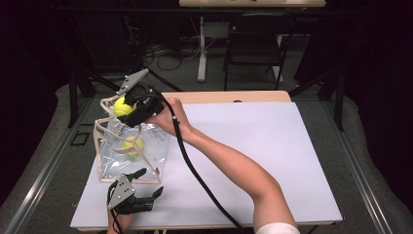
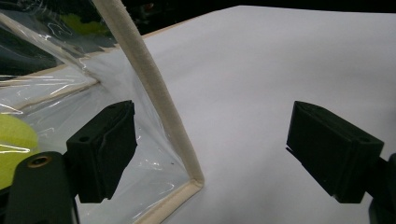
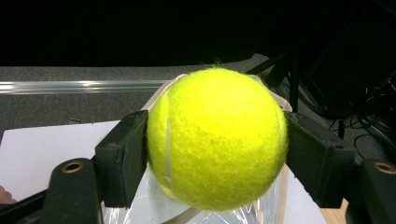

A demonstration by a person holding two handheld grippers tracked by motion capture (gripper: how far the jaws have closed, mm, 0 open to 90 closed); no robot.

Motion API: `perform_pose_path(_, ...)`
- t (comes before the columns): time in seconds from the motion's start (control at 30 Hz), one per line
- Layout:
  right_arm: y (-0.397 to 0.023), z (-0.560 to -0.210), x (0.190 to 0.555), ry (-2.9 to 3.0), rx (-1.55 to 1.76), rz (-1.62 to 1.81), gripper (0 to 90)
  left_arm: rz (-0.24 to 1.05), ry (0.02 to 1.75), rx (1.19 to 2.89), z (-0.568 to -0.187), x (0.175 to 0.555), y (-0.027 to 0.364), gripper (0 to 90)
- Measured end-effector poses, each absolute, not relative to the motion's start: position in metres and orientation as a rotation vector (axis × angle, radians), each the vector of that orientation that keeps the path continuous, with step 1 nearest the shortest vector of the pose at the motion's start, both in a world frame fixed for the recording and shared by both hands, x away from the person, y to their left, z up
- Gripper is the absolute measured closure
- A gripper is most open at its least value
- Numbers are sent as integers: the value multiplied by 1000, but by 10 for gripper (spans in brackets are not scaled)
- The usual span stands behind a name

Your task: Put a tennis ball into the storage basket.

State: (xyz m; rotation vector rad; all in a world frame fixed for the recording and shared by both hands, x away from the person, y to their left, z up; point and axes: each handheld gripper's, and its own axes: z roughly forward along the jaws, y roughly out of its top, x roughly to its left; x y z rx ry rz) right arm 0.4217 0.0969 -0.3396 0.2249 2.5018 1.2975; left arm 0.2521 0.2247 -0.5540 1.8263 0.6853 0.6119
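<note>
My right gripper (image 1: 125,105) is shut on a yellow tennis ball (image 1: 119,107), holding it over the top of a clear plastic bag (image 1: 111,163) with beige trim at the table's left. In the right gripper view the ball (image 3: 217,137) is pressed between both pads, with the bag's rim just below it. A second tennis ball (image 1: 132,145) lies inside the bag. My left gripper (image 1: 152,181) is open near the bag's front corner. In the left gripper view, the bag's beige trim (image 2: 154,93) stands between its jaws (image 2: 210,149), untouched. The inner ball (image 2: 14,135) shows through the plastic.
The bag stands on a white mat (image 1: 253,146) that covers a wooden table (image 1: 234,96). My right gripper's black cable (image 1: 195,170) trails across the mat beside the forearm. Behind the table stand a black chair (image 1: 255,44) and a white table leg (image 1: 202,48).
</note>
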Motion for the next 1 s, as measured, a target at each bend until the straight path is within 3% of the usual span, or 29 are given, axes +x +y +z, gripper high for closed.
perform_pose_path(1.0,118,-356,425,2576,242,1258,255,612,689,1810,-553,251,227,160)
